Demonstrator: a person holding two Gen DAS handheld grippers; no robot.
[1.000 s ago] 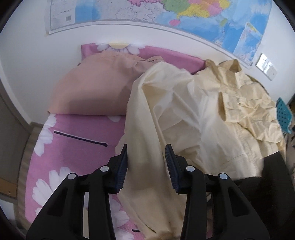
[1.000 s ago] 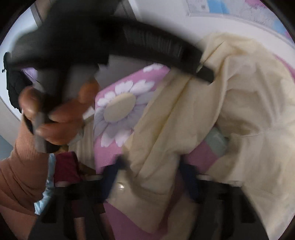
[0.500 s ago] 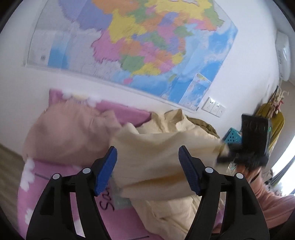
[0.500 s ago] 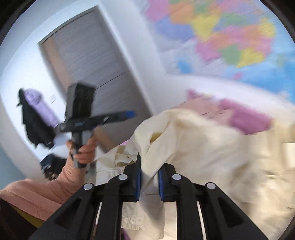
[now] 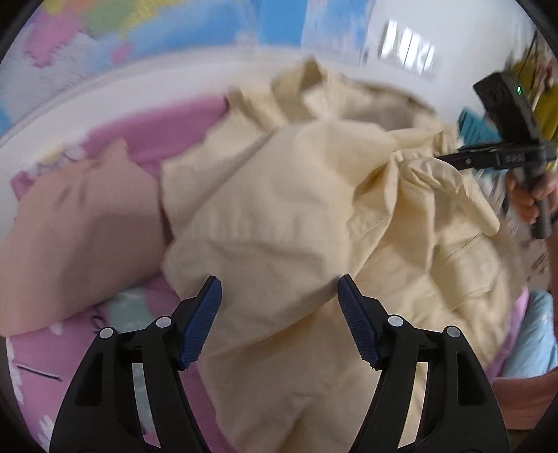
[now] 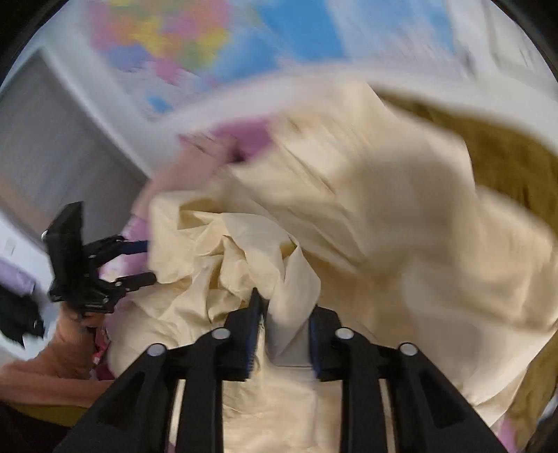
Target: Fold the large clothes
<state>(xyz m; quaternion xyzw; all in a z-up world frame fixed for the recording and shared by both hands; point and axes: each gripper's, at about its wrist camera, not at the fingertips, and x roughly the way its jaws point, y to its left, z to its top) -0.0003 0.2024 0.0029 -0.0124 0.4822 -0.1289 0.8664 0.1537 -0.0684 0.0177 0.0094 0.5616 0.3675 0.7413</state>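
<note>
A large cream jacket [image 5: 314, 216] lies crumpled over the pink bed. My left gripper [image 5: 279, 317] hovers above its near part, open wide, with nothing touching the blue pads. In the right wrist view the same left gripper [image 6: 143, 261] shows at the left edge of the cloth, held by a hand. My right gripper [image 6: 282, 334] has a fold of the cream jacket [image 6: 348, 216] between its jaws, which are opening; the pads no longer pinch it. From the left wrist view the right gripper [image 5: 450, 158] sits at the jacket's far right edge. Both views are blurred by motion.
A dusty-pink pillow [image 5: 80, 237] lies left of the jacket on the flowered pink sheet [image 5: 45, 352]. An olive cloth [image 6: 505, 150] lies behind the jacket. A map [image 5: 139, 28] hangs on the wall, with sockets [image 5: 408, 52] to its right. A grey door [image 6: 52, 156] stands at the left.
The left gripper let go of the cream cloth, opened wide and swung right. The right gripper pinched a fold, carried it across, and its jaws now part around it.
</note>
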